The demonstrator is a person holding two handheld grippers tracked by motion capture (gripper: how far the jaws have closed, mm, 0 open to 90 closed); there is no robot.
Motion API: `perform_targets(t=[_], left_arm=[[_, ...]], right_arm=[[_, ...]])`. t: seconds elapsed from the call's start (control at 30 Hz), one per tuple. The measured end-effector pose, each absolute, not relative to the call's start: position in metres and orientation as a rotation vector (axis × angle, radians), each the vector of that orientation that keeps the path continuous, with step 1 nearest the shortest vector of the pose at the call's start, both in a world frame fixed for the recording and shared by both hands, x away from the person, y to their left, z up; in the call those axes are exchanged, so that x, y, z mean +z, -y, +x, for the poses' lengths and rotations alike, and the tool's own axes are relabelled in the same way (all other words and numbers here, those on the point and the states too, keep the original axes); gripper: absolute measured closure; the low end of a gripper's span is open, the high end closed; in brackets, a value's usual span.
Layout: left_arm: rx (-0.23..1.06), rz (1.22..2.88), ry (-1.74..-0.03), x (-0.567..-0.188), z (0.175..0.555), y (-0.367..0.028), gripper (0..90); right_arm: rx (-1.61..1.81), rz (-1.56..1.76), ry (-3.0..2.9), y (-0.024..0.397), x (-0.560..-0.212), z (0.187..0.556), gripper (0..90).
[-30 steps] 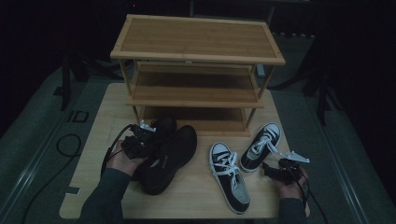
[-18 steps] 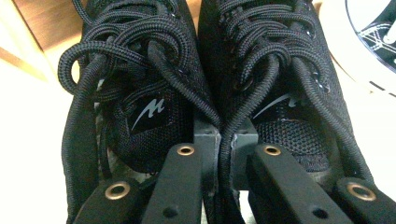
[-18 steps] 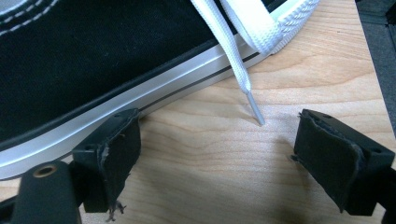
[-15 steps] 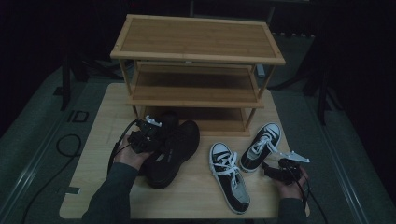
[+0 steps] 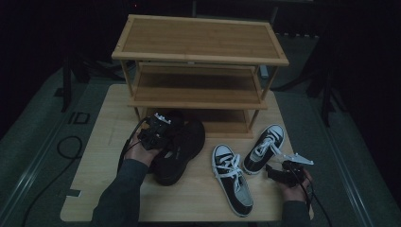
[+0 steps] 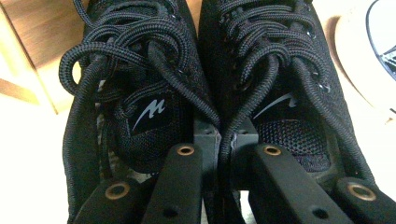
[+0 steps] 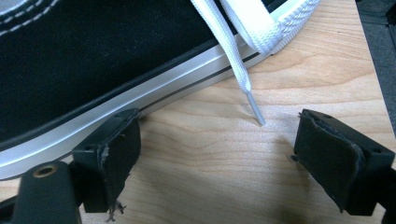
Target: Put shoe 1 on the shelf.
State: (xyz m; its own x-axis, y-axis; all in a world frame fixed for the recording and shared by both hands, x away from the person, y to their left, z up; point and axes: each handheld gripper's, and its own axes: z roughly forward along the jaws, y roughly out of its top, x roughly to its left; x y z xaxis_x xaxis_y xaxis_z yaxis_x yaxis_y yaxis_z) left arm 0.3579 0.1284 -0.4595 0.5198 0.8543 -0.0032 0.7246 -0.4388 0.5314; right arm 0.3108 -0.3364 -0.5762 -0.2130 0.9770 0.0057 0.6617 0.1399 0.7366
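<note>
Evidently soft and light, the black shoes [image 6: 201, 93] pinch together at their inner collars in the clenched left tongs [image 6: 219, 154], while the right tongs [image 7: 215, 163] gape empty.

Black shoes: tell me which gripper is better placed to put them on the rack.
Left. The left gripper is shut on the black shoes, pinching their inner walls together beside the rack. The right gripper is open beside a sneaker.
</note>
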Motion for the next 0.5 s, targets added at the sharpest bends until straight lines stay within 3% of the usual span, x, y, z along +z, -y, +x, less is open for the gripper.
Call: perform_targets(t=[0.5], left_arm=[[0.417,2.234,-1.356,-0.467,0.374,-0.113,85.3]], right_arm=[[0.858,1.566,-1.939,0.336,-0.576,0.311,14.3]])
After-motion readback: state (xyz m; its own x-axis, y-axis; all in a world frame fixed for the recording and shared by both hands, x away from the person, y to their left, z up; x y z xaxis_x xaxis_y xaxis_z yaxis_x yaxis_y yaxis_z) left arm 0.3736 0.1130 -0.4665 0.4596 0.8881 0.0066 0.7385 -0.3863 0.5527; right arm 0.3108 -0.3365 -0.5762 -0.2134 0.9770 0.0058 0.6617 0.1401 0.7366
